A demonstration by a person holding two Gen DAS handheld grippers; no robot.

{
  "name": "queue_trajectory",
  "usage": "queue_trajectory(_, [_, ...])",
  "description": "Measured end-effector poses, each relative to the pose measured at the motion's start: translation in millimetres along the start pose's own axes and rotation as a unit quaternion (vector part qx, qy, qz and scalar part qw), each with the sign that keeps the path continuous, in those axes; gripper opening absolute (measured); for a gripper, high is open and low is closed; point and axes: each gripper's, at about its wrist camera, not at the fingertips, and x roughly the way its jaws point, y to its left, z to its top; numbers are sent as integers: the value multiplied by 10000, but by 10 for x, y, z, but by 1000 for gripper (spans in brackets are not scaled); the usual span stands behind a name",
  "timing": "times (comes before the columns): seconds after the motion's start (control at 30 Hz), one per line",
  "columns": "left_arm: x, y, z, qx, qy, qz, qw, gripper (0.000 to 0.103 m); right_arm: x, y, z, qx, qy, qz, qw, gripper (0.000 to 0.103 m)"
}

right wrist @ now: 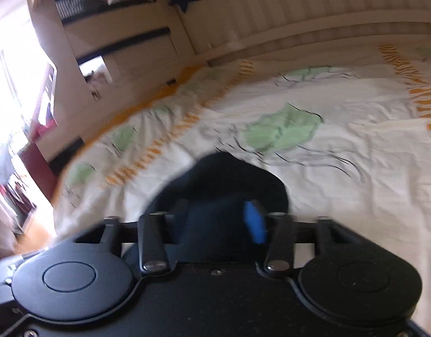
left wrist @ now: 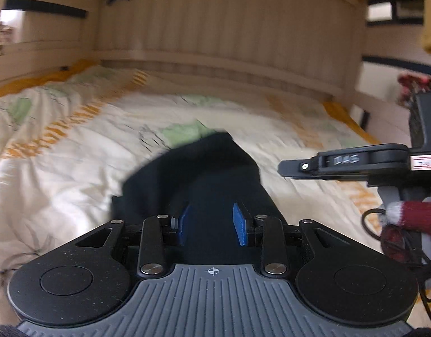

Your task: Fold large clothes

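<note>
A dark navy garment (left wrist: pixel 204 174) is held up over the bed. In the left wrist view my left gripper (left wrist: pixel 212 221) has its blue pads (left wrist: pixel 240 224) closed on a bunch of this cloth, which drapes forward and to the left. In the right wrist view my right gripper (right wrist: pixel 221 221) also grips the dark garment (right wrist: pixel 229 179) between its pads (right wrist: pixel 254 221). The right gripper's body (left wrist: pixel 356 163) shows at the right edge of the left wrist view, held by a hand in a dark red glove (left wrist: pixel 412 216). Both views are motion-blurred.
The bed is covered by a white duvet (left wrist: pixel 74 154) with green and orange patterns; it also fills the right wrist view (right wrist: pixel 342 146). A pale panelled headboard (left wrist: pixel 229 28) stands behind it. A bright window area (right wrist: pixel 13 84) lies to the left.
</note>
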Motion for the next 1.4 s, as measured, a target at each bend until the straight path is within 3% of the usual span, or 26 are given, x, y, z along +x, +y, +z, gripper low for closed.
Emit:
queue_trajectory(0.03, [42,-28,-21,25,66,-19,10000,32,7,-7,-37,-90,62,-62,9999,18])
queue_trajectory(0.07, [85,-45,-42,39,125,-29,9999,32,32,6,-86,-187,112,-114,9997,17])
queue_trajectory(0.4, [242,167,-175,-15,355,346,9988,33,491,129,-496,-445,621,-166,9969,16])
queue_trajectory(0.5, [297,201,-163,-11,362,432,9984,41,555,205,-543,-670,570,-278,9957,16])
queue_trajectory(0.6, [509,214,-246,599,758,885,9914,44,567,277,-581,-829,480,-384,9947,17])
queue_trajectory(0.7, [566,454,-269,156,882,559,9944,44,539,290,-579,-942,486,-329,9938,17])
queue_trajectory(0.77, [554,501,-225,133,937,428,9946,44,537,299,-511,-1028,593,-286,9925,17])
queue_trajectory(0.8, [553,518,-229,127,925,382,9949,44,524,302,-468,-1040,633,-243,9923,21])
queue_trajectory(0.93, [528,496,-256,170,880,386,9952,44,419,333,-260,-973,311,25,9948,54])
queue_trajectory(1.13, [522,518,-243,117,888,346,9954,44,821,381,125,-1192,329,47,9923,54])
queue_trajectory(1.3, [560,544,-230,135,862,328,9957,44,1533,129,243,-688,1021,-232,9921,49])
queue_trajectory(1.4, [572,556,-226,132,864,326,9956,44,1760,97,223,-707,1285,-360,9885,46])
